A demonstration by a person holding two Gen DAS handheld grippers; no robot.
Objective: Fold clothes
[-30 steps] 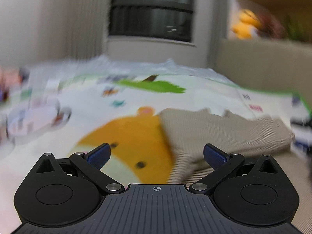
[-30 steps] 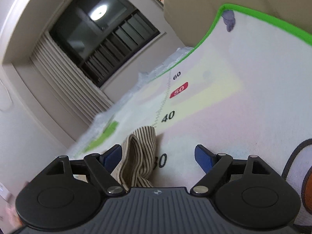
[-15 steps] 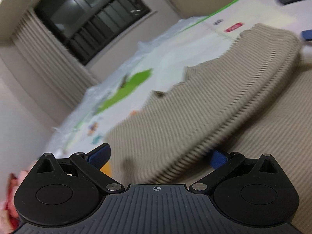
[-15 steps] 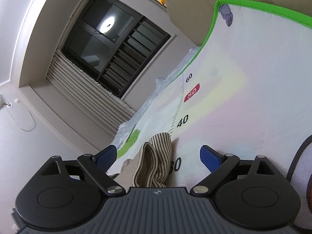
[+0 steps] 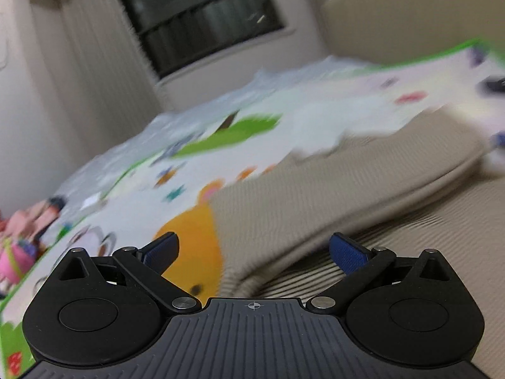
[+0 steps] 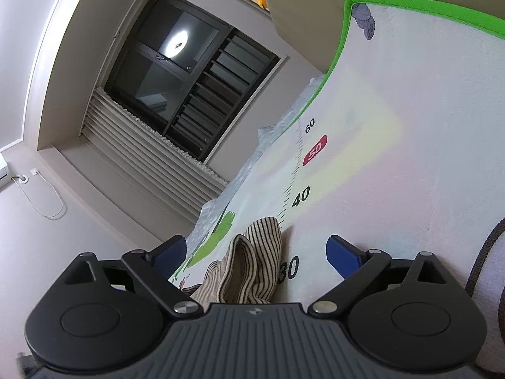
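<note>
A beige striped garment [image 5: 331, 195] lies on the printed play mat [image 5: 132, 189], with one layer folded over another. My left gripper [image 5: 254, 251] is open, low over the mat, and the folded edge of the garment lies between its blue pads [image 5: 347, 251], untouched as far as I can see. In the right wrist view a bunched corner of the same striped garment [image 6: 252, 265] lies between the fingers of my right gripper [image 6: 255, 252], which is open and tilted steeply over the mat [image 6: 394, 158].
A beige sofa [image 5: 410, 15] stands at the mat's far right edge. Pink toys [image 5: 15, 246] lie at the left. A dark window with blinds [image 6: 189, 88] and crinkled plastic sheeting [image 5: 142, 145] are at the mat's far end.
My left gripper has swung and levelled out, pulling back a little so more mat shows left of the garment. My right gripper has tilted a bit further; the bunched corner stays between its fingers.
</note>
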